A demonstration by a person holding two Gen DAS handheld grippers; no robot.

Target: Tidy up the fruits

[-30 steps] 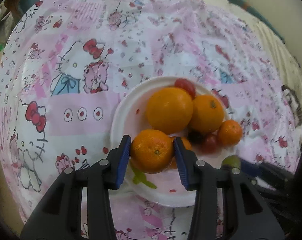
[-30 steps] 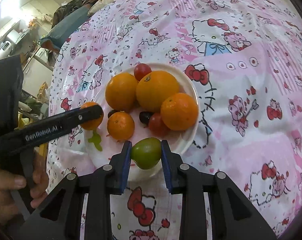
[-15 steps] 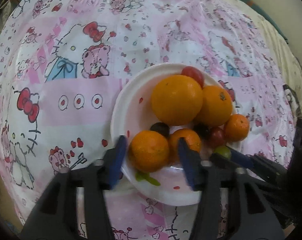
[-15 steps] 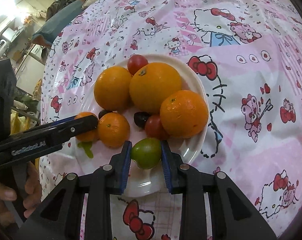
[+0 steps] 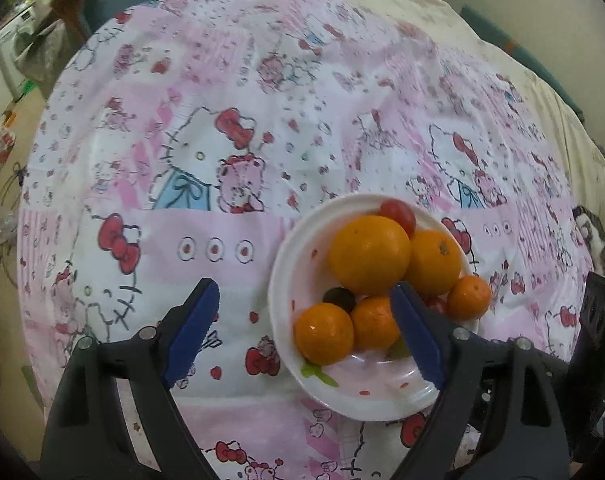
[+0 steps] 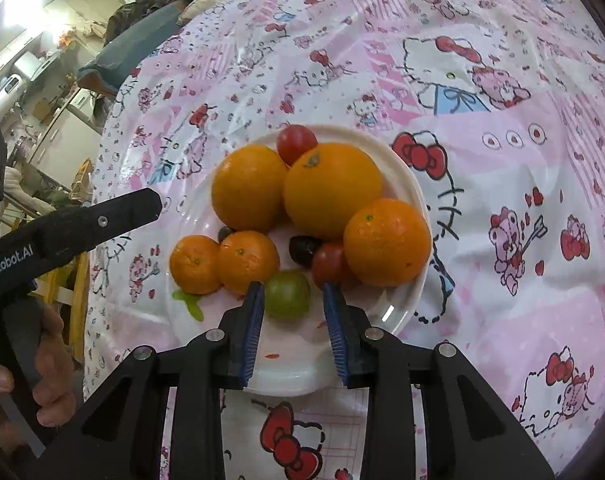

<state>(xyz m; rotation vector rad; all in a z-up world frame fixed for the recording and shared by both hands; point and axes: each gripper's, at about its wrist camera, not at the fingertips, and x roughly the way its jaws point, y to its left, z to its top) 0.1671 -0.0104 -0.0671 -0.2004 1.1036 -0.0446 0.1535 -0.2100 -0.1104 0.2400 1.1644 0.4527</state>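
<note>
Right wrist, green fruit [image 6: 288, 294] on plate [image 6: 416, 200], between parted tool [image 6: 292, 308] pads

The white round plate [image 6: 416, 200] is crowded: two large oranges [image 6: 332, 190] fill its upper middle in the right wrist view, a third orange [image 6: 386, 242] blocks its right rim, and two small mandarins [image 6: 248, 262] close off its left side. A small green round fruit [image 6: 288, 294] lies low on the plate between the blue-padded fingers [image 6: 254, 330] of the right gripper [image 6: 292, 334], with a gap at the right pad. Bare plate shows only below it, at lower centre. The black left gripper [image 6: 102, 220] reaches in from the left edge. In the left wrist view, the pink cartoon-print tablecloth [image 5: 206, 168] lies open across the upper and left frame.
</note>
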